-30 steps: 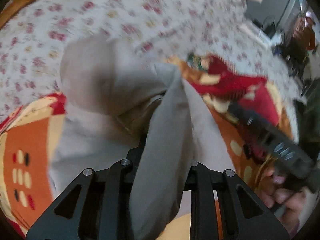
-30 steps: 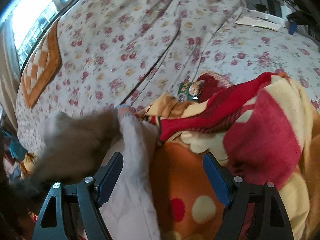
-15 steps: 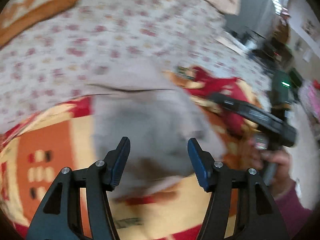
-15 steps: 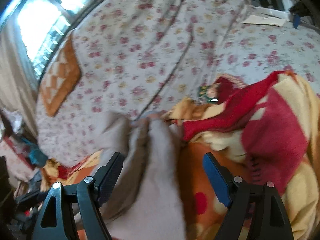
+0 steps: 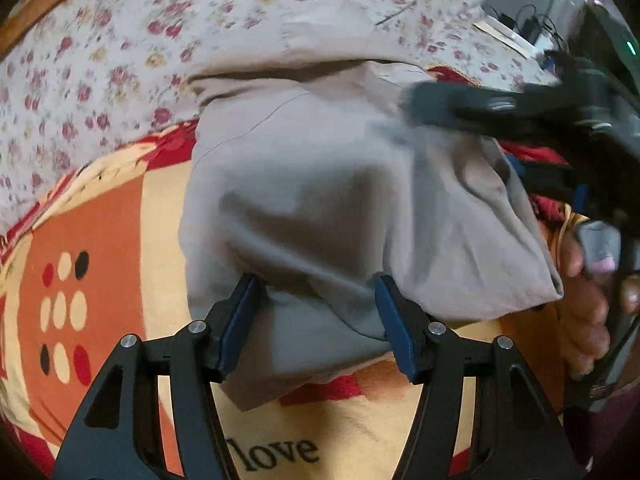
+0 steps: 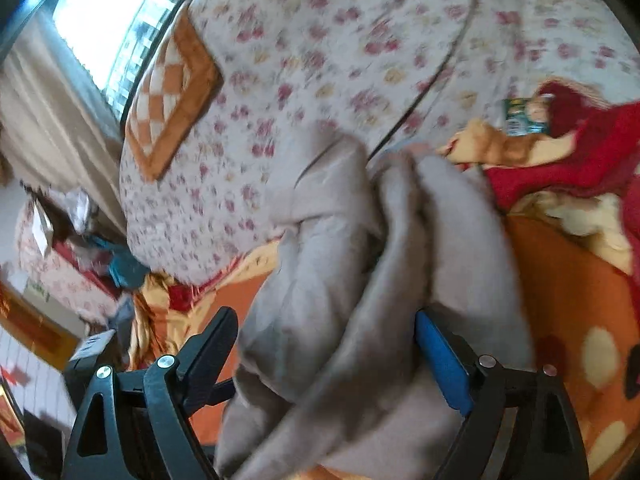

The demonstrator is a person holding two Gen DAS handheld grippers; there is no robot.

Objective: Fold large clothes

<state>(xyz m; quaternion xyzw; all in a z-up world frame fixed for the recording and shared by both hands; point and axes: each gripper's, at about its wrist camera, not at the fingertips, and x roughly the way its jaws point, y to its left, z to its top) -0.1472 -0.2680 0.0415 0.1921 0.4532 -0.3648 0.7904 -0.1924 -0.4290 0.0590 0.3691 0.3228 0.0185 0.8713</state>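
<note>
A grey-beige garment point(image 5: 320, 184) lies bunched on an orange, red and yellow blanket point(image 5: 104, 240). My left gripper point(image 5: 316, 312) is open, its blue pads at the garment's near edge with cloth lying between them. My right gripper shows in the left wrist view point(image 5: 500, 116), reaching over the garment's right side. In the right wrist view the right gripper point(image 6: 324, 344) is open, and folds of the garment point(image 6: 360, 248) fill the gap between its fingers.
A floral bedspread point(image 5: 120, 40) covers the bed behind the blanket. An orange checkered cushion point(image 6: 172, 92) lies at the far left. A red knit piece point(image 6: 580, 160) and a small green packet point(image 6: 520, 120) lie at the right. Cables and clutter sit beyond the bed.
My left gripper let go of the garment and opened; the garment dropped onto the blanket. My right gripper moved in over the garment, so cloth now lies between its fingers.
</note>
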